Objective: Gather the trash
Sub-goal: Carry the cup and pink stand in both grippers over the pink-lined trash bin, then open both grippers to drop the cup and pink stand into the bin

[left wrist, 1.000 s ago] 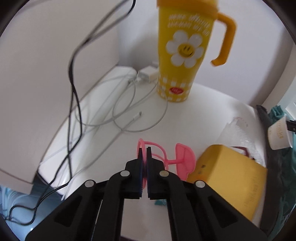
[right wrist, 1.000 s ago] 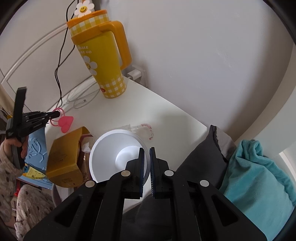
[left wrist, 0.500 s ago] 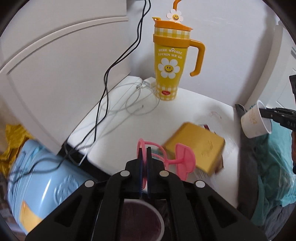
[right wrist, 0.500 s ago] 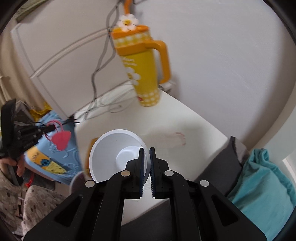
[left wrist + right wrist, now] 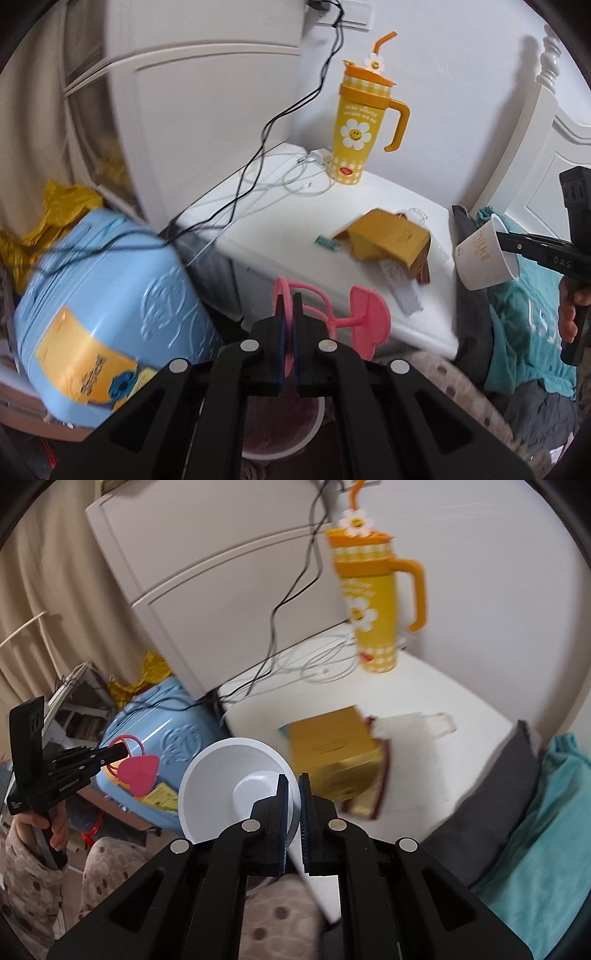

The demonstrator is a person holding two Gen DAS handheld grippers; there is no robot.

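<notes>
Left wrist view: yellow box [image 5: 391, 240] and tumbler [image 5: 356, 125] crowd the nightstand [image 5: 369, 195]; left gripper [image 5: 289, 317] pinches a pink strap [image 5: 332, 317], right gripper [image 5: 293, 801] clamps a paper cup [image 5: 229, 775].

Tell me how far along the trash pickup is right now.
Midway, it seems. In hand: the left gripper is shut on a pink heart-shaped tag, above a round bin below it; the right gripper is shut on a white paper cup. Neither is dropped yet. Left on the white nightstand: a yellow box, a small teal scrap and clear plastic wrap.
</notes>
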